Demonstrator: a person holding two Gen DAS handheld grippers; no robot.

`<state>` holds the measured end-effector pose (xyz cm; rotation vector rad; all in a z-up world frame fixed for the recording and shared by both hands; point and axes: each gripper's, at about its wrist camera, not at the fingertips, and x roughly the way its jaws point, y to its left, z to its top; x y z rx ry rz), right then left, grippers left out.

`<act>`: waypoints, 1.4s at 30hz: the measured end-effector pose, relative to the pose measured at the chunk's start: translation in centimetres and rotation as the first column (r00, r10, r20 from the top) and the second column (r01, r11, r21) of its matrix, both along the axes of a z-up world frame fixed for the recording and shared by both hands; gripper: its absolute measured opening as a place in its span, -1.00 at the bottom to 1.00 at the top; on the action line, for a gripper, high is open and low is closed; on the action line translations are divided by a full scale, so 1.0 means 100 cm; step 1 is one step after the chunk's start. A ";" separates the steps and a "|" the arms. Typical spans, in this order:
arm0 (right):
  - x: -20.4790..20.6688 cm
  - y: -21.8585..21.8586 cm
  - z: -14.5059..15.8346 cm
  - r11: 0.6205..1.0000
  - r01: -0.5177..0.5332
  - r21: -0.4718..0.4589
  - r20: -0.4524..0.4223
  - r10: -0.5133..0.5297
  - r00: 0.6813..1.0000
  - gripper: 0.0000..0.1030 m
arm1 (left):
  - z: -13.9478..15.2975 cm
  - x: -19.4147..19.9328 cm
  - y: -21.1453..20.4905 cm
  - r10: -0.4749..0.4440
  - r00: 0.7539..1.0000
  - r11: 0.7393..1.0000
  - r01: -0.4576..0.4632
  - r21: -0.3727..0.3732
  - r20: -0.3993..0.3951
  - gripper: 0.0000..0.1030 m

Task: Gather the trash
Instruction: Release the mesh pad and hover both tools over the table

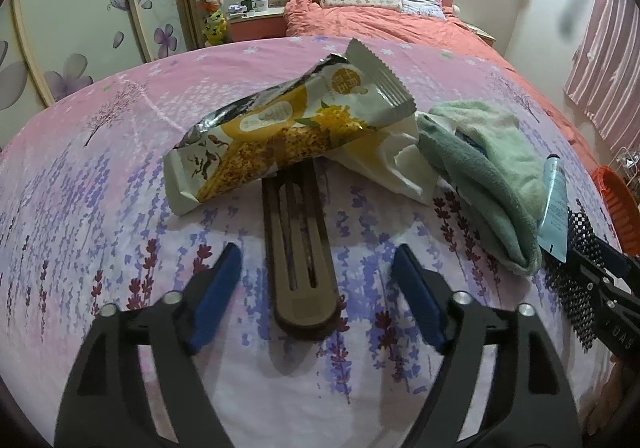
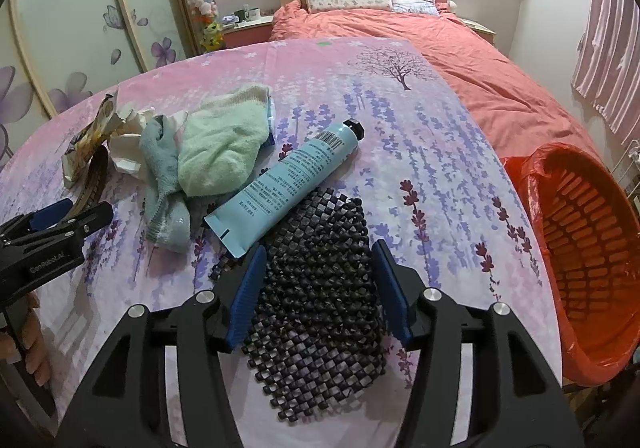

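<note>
Left gripper [image 1: 316, 272]: released, blue-padded jaws spread wide, poised low over the flowered pink-and-lilac bedsheet [image 1: 100, 176], straddling the near end of a flat brown slotted oblong case [image 1: 300, 260].
Right gripper [image 2: 318, 280]: released too, jaws spread to either side of a black woven mesh mat [image 2: 320, 288] lying flat on the sheet; nothing grasped.
Step in hand: approach, judged from the open jaws; no trash picked up yet.
Snack wrapper [image 1: 280, 128]: crinkled yellow-and-silver foil packet, torn open, propped across the far end of the brown case, just ahead of the left gripper.
Crumpled white paper [image 1: 400, 164]: tucked behind the wrapper, touching it, beside a heap of pale green and grey-blue towels [image 2: 216, 152].
Light blue squeeze tube [image 2: 288, 176]: black cap, flattened tail resting on the mesh mat's far edge, just ahead of the right gripper.
Orange plastic basket [image 2: 600, 352]: lined with an orange bag, standing off the bed's right edge, apparently the bin.
Next move: probably a short reach forward with the left gripper to pinch the wrapper's raised edge; thin foil likely to slip or crumple.
</note>
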<state>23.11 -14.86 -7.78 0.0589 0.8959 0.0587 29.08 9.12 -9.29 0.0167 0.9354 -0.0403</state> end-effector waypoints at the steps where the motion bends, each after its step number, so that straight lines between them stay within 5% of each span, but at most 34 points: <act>1: 0.000 0.000 0.000 1.000 0.000 0.004 0.000 0.000 1.000 0.08 | -0.001 0.001 -0.001 -0.004 1.000 1.000 0.004 0.002 -0.004 0.70; 3: 0.000 0.000 0.000 1.000 0.000 0.001 0.000 0.000 1.000 0.09 | -0.003 0.002 -0.003 -0.012 1.000 1.000 0.012 0.006 -0.018 0.93; 5: 0.000 0.001 0.000 1.000 0.009 -0.014 -0.001 -0.009 1.000 0.21 | -0.004 0.003 -0.003 -0.006 1.000 1.000 0.006 0.009 -0.024 0.93; 7: 0.002 -0.004 -0.003 0.996 0.078 -0.053 -0.021 -0.079 0.997 0.89 | -0.005 0.002 -0.003 -0.003 1.000 1.000 0.003 0.010 -0.024 0.93; 8: 0.005 -0.011 -0.006 0.993 0.111 -0.042 -0.042 -0.113 0.993 0.91 | -0.005 0.003 -0.002 -0.004 1.000 1.000 0.004 0.010 -0.024 0.93; 14: 0.001 -0.010 -0.006 0.993 0.113 -0.036 -0.038 -0.114 0.993 0.87 | -0.005 0.001 -0.002 -0.001 1.000 1.000 0.001 0.010 -0.025 0.93; 19: -0.007 0.007 -0.001 0.999 0.033 -0.039 -0.003 -0.033 0.999 0.27 | -0.005 0.001 -0.002 -0.002 1.000 1.000 0.002 0.014 -0.025 0.93; 25: -0.009 0.004 -0.001 1.000 0.021 0.021 -0.003 -0.021 1.000 0.30 | -0.006 -0.010 -0.002 -0.051 0.998 0.999 0.051 0.007 -0.025 0.93; 42: -0.004 -0.001 -0.001 1.000 0.023 -0.011 -0.010 -0.023 1.000 0.34 | -0.005 -0.012 -0.001 -0.054 0.998 0.998 0.054 0.010 -0.027 0.93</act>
